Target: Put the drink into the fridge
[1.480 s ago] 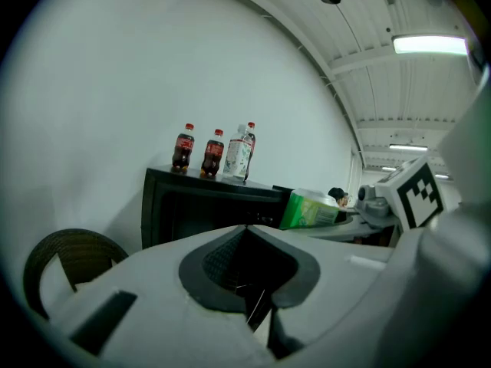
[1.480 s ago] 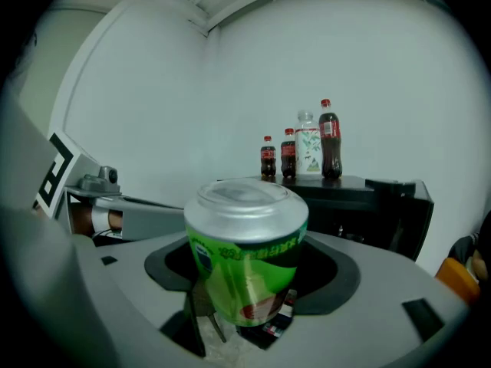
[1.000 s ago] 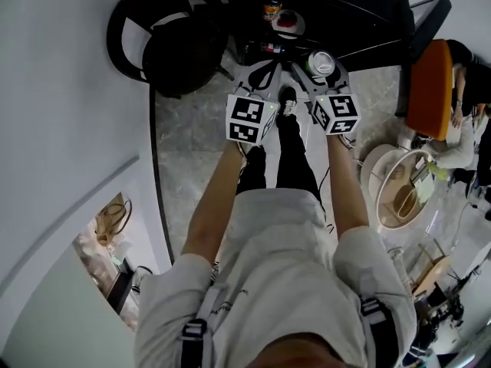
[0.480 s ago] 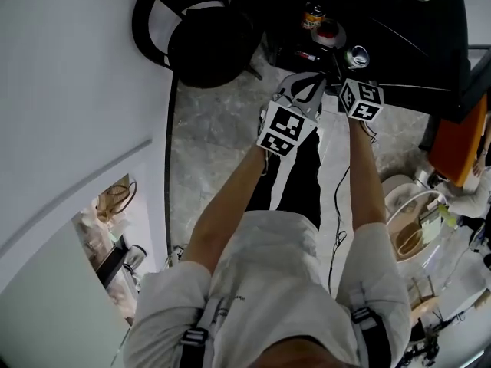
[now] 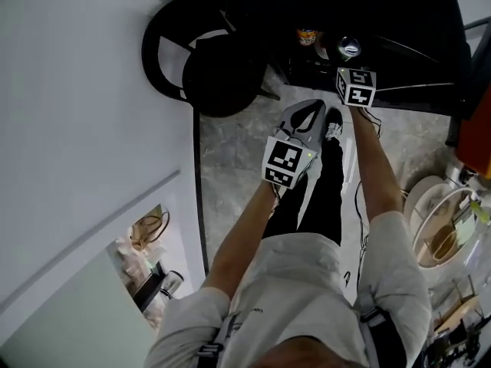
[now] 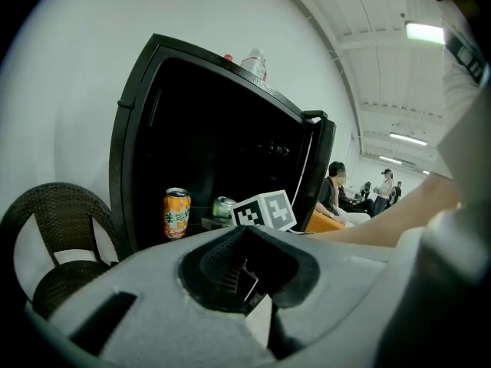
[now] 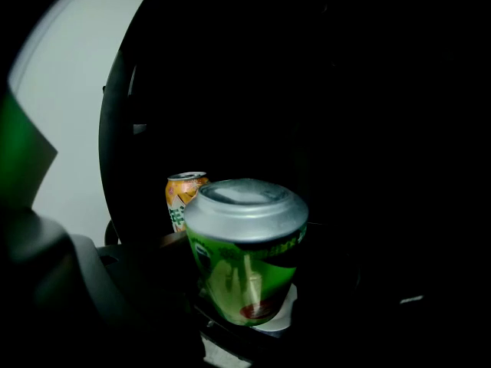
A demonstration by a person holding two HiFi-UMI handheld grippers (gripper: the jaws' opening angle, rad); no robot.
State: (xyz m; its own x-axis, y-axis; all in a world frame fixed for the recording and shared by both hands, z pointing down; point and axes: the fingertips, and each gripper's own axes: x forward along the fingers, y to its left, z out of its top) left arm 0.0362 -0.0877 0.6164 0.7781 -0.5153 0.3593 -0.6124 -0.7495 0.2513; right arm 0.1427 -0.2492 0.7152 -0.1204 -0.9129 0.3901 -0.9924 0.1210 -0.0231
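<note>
Now, green can [image 7: 244, 259] pinched upright in right tongs [image 5: 350, 61] (beside orange can [image 7: 184, 194], fridge [image 6: 134, 152] opening), left tongs [image 5: 311, 113] pressed together.

Head view: bright, even light on the pale wall [image 5: 77, 90]; fridge [image 5: 399, 21] interior near black, detail lost.
Left gripper view: heavy fisheye bend, black vignetted corners, glaring ceiling strip light [image 6: 426, 31], soft foreground.
Right gripper view: very dim; green can [image 7: 245, 267] front-lit, faint sheen, lid blurred, surroundings black.
</note>
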